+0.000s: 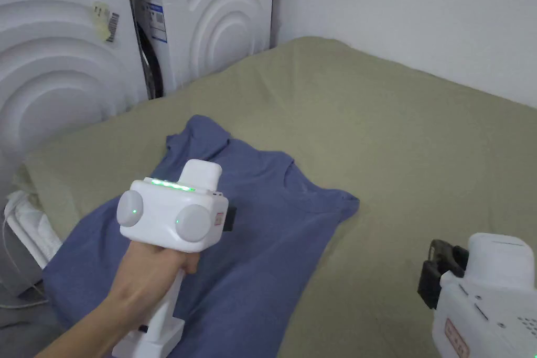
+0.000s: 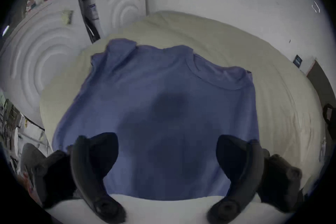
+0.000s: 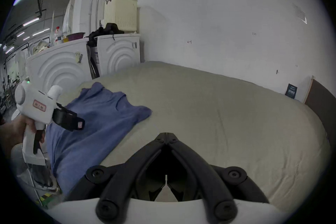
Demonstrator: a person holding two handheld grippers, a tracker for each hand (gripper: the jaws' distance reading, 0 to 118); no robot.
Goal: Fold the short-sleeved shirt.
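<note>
A blue short-sleeved shirt (image 1: 272, 254) lies front up on the olive bed cover (image 1: 419, 139), collar toward the far side. Its lower part hangs over the near left edge of the bed. My left gripper (image 1: 226, 216) hovers just above the middle of the shirt (image 2: 163, 82). In the left gripper view this gripper (image 2: 167, 140) is open, jaws wide apart with nothing between them. To the right of the shirt (image 3: 94, 118), my right gripper (image 3: 166, 134) is shut and empty over bare bed cover. In the head view it (image 1: 440, 264) sits at the lower right.
Two white washing machines (image 1: 52, 71) (image 1: 220, 18) stand against the bed's far left side. A white wall (image 1: 409, 8) runs behind the bed. A cream laundry basket (image 3: 121, 13) sits on the farther machine. Bare bed cover stretches to the right of the shirt.
</note>
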